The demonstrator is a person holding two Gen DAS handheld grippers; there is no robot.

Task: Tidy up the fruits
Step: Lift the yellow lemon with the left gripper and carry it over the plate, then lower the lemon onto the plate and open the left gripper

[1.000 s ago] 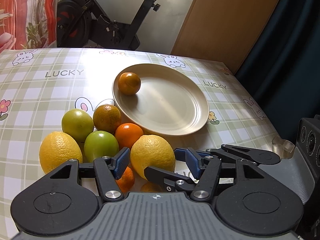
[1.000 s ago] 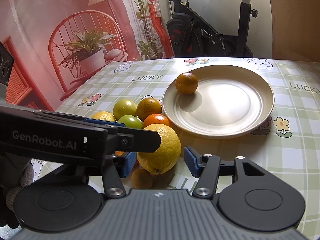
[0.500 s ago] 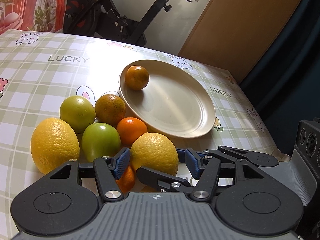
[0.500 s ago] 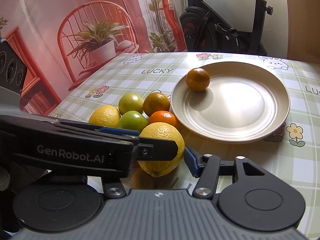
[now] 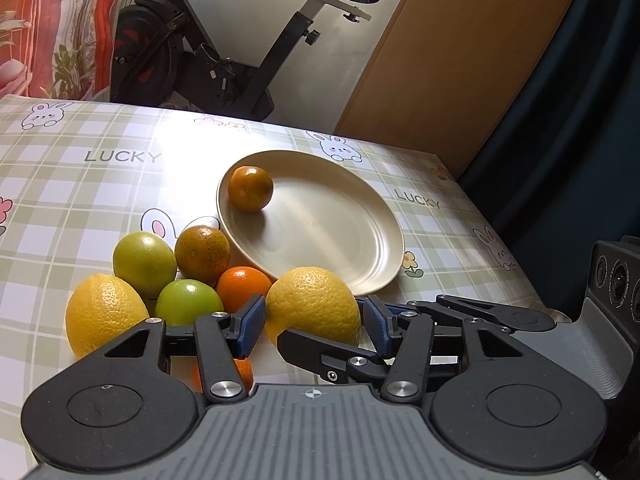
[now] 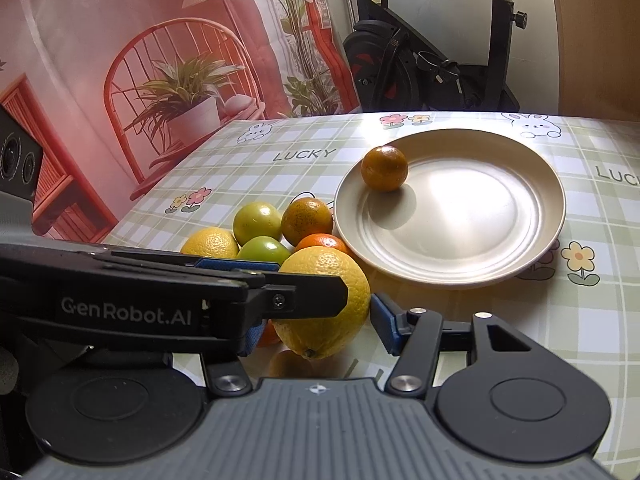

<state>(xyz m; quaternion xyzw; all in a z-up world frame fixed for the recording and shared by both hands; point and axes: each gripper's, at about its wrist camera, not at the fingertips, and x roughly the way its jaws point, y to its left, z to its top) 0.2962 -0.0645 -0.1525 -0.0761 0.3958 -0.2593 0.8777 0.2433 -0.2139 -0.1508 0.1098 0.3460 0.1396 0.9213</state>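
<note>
From the left wrist camera, the left gripper (image 5: 314, 320) has a big yellow lemon (image 5: 314, 306) between its two blue pads. Its jaws have just been closing in on the lemon, and the pads sit right against its sides. The right gripper's black finger crosses in front of the lemon. Behind it is a pile of fruit: another lemon (image 5: 105, 320), two green fruits, a dark orange (image 5: 203, 250) and a bright orange (image 5: 243, 286). A cream plate (image 5: 340, 248) lies just past the pile on the checked tablecloth (image 5: 80, 184). One dark orange (image 5: 250, 188) sits on the plate near its far left edge.

From the right wrist camera, the right gripper (image 6: 316, 320) is around the same lemon (image 6: 326, 304). Its right pad stands just beside the lemon. Its left pad is mostly hidden behind the left gripper's arm, so I cannot tell if it grips.
</note>
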